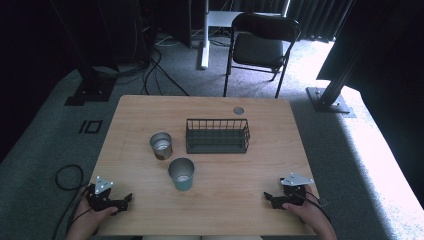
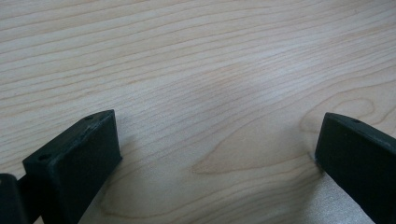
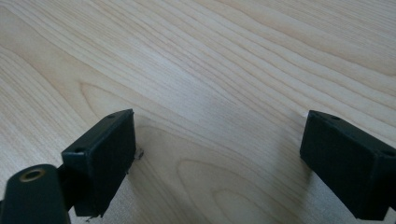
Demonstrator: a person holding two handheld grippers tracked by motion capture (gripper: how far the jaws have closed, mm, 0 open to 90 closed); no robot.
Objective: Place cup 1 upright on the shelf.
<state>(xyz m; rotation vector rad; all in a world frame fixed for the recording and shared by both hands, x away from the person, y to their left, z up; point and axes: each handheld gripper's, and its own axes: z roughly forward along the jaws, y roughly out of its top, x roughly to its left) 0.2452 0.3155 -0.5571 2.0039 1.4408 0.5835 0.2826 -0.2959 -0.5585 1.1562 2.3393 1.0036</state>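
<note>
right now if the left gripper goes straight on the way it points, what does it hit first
Probably nothing soon: the left gripper points right along the near edge of the table, passing in front of the teal cup. The right gripper lies farthest along that line, though depth is unclear.

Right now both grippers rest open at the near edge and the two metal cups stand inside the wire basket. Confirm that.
Not quite. The two metal cups stand on the table, outside the wire basket, as the high view shows. The left gripper and right gripper do rest open at the near edge.
</note>
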